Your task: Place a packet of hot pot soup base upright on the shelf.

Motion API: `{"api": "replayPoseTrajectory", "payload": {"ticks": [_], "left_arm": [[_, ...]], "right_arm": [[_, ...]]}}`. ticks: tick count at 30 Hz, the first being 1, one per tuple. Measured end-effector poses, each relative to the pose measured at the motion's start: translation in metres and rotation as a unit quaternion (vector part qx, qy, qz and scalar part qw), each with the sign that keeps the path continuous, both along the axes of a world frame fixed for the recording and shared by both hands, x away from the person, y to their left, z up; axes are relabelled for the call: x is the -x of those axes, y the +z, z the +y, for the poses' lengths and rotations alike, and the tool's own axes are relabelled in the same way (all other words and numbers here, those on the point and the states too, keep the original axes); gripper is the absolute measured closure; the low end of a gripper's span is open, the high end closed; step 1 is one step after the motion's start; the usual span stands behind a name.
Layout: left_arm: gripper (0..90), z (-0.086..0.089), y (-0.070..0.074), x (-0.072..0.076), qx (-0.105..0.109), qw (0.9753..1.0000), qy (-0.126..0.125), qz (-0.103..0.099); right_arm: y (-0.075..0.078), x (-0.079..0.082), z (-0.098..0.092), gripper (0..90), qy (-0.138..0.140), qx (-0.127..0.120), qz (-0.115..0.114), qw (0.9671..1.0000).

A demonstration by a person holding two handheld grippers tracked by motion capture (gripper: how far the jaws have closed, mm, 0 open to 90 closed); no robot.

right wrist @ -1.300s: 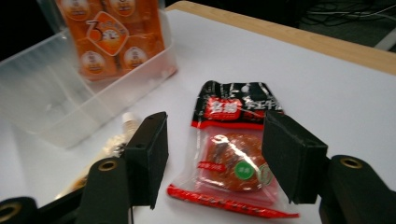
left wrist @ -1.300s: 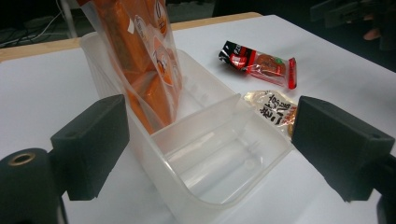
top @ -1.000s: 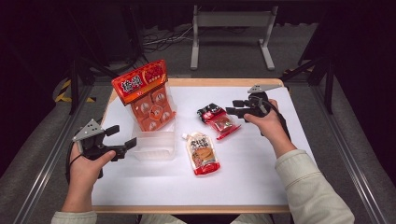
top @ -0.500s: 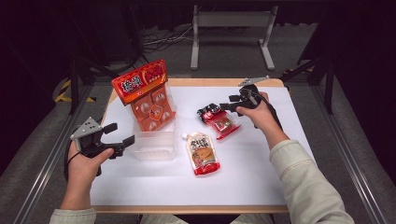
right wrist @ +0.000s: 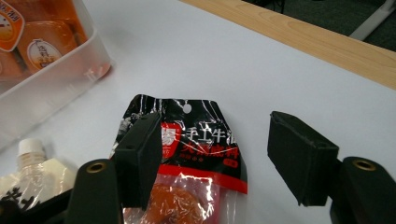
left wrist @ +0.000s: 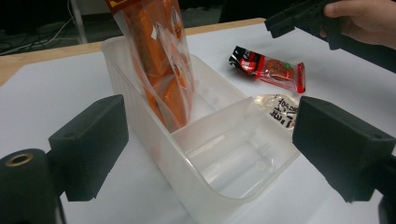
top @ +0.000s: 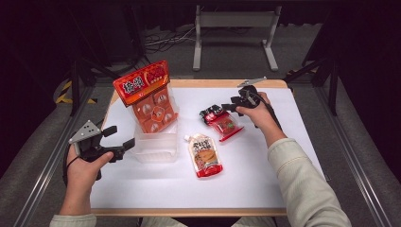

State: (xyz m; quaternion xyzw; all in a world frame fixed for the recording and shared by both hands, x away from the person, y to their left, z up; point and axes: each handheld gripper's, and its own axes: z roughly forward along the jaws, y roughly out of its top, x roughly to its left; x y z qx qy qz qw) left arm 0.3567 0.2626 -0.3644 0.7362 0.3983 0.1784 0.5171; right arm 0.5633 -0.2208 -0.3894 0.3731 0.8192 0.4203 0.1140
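A clear plastic bin [top: 156,150] with a divider stands left of centre, and a tall orange snack bag [top: 147,97] stands in its far compartment. A red and black packet [top: 222,122] lies flat to its right. My right gripper [top: 226,108] is open, one jaw over the packet's [right wrist: 201,135] black top end and the other over bare table [right wrist: 219,158]. A white spouted pouch [top: 204,155] lies nearer the front. My left gripper [top: 120,136] is open beside the bin's left wall, and the bin [left wrist: 210,158] shows between its jaws.
The white mat [top: 265,165] has bare room at the front and right. A wooden table edge [right wrist: 322,44] runs along the far side. A metal stand [top: 234,23] is on the floor beyond.
My right gripper has moved left and down onto the red and black packet's top end. The left gripper has barely shifted.
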Motion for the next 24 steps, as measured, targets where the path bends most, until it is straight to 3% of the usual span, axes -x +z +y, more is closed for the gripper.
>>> {"api": "replayPoseTrajectory", "payload": {"ticks": [5, 11, 24], "left_arm": [[11.7, 0.002, -0.002, 0.005, -0.002, 1.0000, 0.003, 0.003], [11.6, 0.007, -0.003, 0.009, -0.002, 0.9999, 0.012, 0.006], [12.0, 0.014, -0.006, 0.014, -0.003, 0.9997, 0.021, 0.010]], "right_arm": [[-0.012, -0.008, 0.004, 34.6, 0.001, -0.003, 0.010, 0.9999], [-0.026, -0.016, 0.010, 33.7, 0.009, 0.015, 0.031, 0.9993], [-0.039, -0.026, 0.024, 30.8, 0.019, 0.046, 0.051, 0.9974]]}}
